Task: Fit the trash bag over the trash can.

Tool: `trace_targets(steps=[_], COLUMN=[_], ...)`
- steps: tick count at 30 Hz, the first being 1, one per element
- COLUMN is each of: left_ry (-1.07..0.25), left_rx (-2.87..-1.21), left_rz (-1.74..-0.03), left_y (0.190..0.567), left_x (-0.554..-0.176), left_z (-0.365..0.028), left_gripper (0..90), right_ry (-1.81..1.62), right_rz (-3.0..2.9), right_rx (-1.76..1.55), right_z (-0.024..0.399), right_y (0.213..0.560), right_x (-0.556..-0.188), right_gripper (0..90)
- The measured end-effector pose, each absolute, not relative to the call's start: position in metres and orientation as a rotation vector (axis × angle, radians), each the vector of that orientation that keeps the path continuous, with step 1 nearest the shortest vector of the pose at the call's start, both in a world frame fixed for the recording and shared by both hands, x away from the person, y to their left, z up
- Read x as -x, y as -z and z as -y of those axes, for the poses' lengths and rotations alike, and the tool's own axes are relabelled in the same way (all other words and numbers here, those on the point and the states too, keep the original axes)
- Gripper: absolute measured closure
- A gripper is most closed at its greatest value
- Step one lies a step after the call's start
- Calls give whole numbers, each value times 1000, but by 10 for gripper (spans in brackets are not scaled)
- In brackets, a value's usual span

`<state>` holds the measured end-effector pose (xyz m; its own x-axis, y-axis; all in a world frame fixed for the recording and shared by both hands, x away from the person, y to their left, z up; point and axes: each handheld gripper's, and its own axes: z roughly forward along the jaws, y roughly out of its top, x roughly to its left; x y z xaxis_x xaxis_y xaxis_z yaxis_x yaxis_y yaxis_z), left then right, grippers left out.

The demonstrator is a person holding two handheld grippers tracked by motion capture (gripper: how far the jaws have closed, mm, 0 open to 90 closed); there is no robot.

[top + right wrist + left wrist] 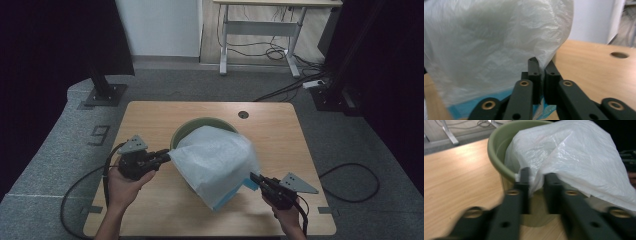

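- A white plastic bag (217, 162) is seen draped over a green tub (200, 125) on the wooden table (150, 115); only the far rim of the tub is left uncovered in the high view, and the rest of it is hidden under the film.
- The left gripper (162, 157) is held at the bag's left edge, right by the tub's rim. In the left gripper view (537, 178) its jaws stand a little apart, with a fold of the bag lying in the gap between them; whether the pads press on the film cannot be made out, as the jaws are blurred in the foreground.
- The tub's rim (499, 157) is seen just ahead and to the left of the left jaws, with the bag (579, 152) billowing above and to their right.
- The right gripper (256, 179) is set at the bag's lower right corner. In the right gripper view (541, 65) its jaws are drawn almost together, and the edge of the bag (499, 45) is pinched between them.
- A blue part (474, 106) of the bag is seen below and left of the right jaws; its lower end is cut off by the frame and the gripper's arms.
- What lies inside the bag cannot be told; the film is cloudy.
- The person's left hand (125, 182) is partly cut off at the bottom edge.
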<state>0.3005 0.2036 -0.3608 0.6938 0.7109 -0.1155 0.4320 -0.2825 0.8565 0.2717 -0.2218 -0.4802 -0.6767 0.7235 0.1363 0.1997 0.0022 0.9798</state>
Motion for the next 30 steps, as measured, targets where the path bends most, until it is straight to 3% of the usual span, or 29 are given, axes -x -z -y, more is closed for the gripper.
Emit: trace_targets(steps=[2, 4, 8, 16, 30], left_ry=[-414, -436, -453, -449, -368], left_rx=[-1910, -1894, -1876, -1850, -1978], left_rz=[-893, -887, -854, -809, -691], left_y=[357, 354, 347, 332, 335], left_x=[-297, -294, -287, -275, -282], left_z=[-202, -203, -208, -209, -142], left_gripper=[515, 434, 370, 357, 335], right_ry=[-1724, -1715, -1707, -1632, -1602], right_rz=[-1829, -1806, -1789, -1825, -1874], right_rx=[-966, -975, -980, -967, -947], right_z=[228, 232, 239, 239, 217], right_y=[472, 465, 453, 439, 421], right_x=[-270, -269, -270, -272, -270], right_gripper=[881, 881, 881, 882, 881])
